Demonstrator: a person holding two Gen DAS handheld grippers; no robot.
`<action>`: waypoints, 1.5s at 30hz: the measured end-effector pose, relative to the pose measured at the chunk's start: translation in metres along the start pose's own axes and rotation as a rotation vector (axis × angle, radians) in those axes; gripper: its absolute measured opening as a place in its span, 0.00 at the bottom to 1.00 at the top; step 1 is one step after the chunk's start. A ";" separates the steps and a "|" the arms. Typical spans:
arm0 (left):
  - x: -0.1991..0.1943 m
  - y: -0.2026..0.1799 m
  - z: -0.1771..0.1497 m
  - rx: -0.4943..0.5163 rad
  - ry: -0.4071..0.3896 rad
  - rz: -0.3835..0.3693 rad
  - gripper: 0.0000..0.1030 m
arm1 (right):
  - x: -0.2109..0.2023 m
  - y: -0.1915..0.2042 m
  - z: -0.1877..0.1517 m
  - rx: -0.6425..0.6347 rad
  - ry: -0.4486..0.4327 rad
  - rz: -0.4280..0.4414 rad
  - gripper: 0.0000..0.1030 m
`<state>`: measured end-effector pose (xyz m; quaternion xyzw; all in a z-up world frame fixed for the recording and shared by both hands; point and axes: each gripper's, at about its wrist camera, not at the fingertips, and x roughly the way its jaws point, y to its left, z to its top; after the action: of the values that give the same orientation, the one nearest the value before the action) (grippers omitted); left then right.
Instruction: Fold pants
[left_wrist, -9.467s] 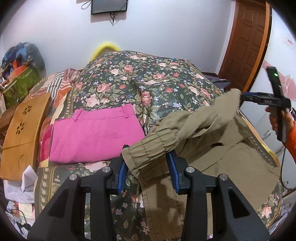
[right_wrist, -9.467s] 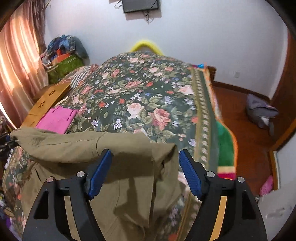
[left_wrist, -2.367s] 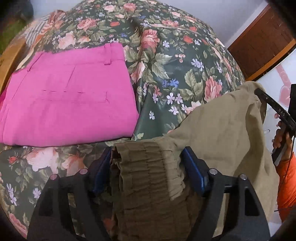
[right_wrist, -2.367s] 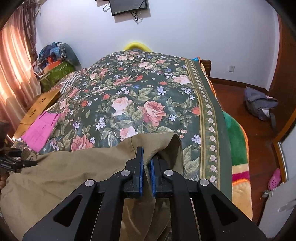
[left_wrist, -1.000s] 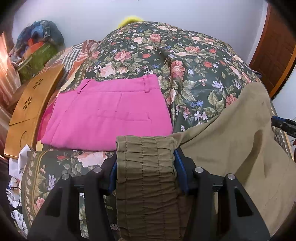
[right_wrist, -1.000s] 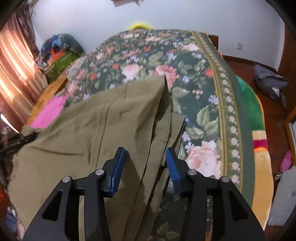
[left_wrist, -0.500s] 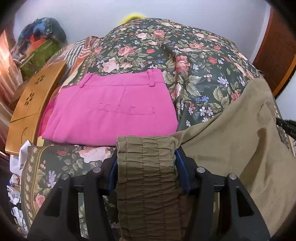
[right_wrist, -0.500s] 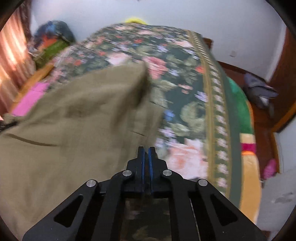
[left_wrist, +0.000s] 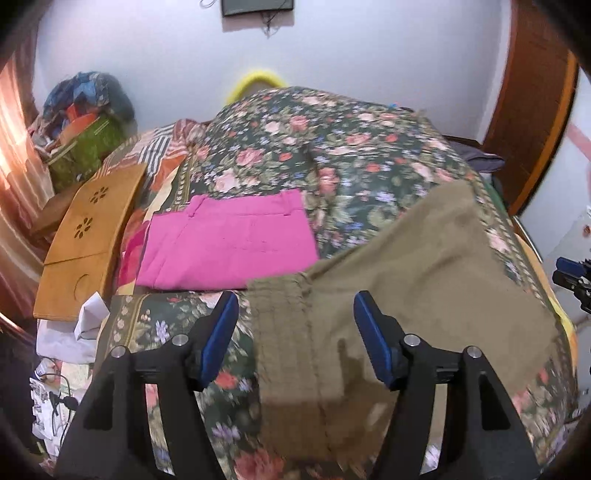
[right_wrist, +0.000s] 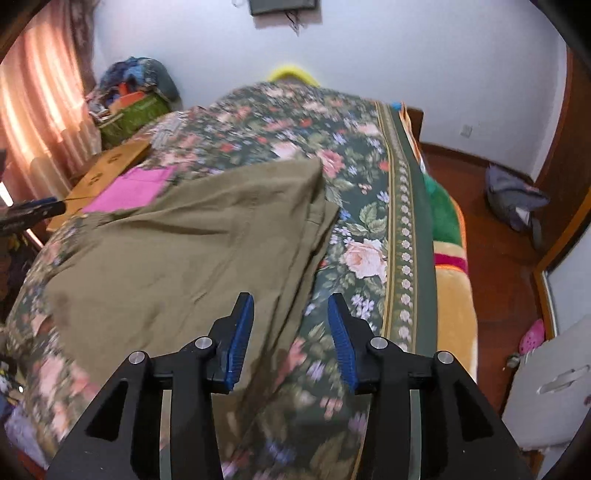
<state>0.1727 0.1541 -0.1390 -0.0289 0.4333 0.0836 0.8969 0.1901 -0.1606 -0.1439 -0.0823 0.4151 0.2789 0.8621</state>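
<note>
Olive-green pants (left_wrist: 406, 280) lie folded flat on the floral bedspread (left_wrist: 332, 155), their gathered cuff end at the near left. My left gripper (left_wrist: 295, 332) hangs above that cuff end, its jaws opening, the blue pads clear of the cloth. In the right wrist view the same pants (right_wrist: 177, 251) spread across the bed's left half. My right gripper (right_wrist: 291, 332) hovers above their right edge, its jaws opening, nothing pressed between them. The left gripper's tip (right_wrist: 33, 210) shows at the left edge there, and the right gripper's tip (left_wrist: 572, 273) at the right edge of the left wrist view.
Folded pink pants (left_wrist: 229, 243) lie beyond the olive ones on the bed. A wooden lap tray (left_wrist: 88, 236) leans at the bed's left side, with a green box (left_wrist: 85, 147) and clutter behind. A grey bag (right_wrist: 513, 195) sits on the wooden floor, right of the bed.
Both grippers have let go of the olive pants, opened and pulled up and back. The pants now lie flat on the bed. The right gripper was shut half a second ago.
</note>
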 end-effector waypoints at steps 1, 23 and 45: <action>-0.005 -0.004 -0.004 0.005 -0.001 -0.013 0.67 | -0.006 0.004 -0.002 -0.007 -0.008 0.003 0.39; 0.008 -0.087 -0.086 0.227 0.109 -0.073 0.69 | -0.014 0.104 -0.035 -0.184 -0.015 0.032 0.64; -0.010 -0.083 -0.060 0.182 0.032 -0.202 0.19 | 0.033 0.135 -0.019 -0.283 0.013 0.046 0.56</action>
<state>0.1349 0.0634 -0.1699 0.0077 0.4480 -0.0474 0.8927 0.1193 -0.0417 -0.1688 -0.1951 0.3789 0.3538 0.8326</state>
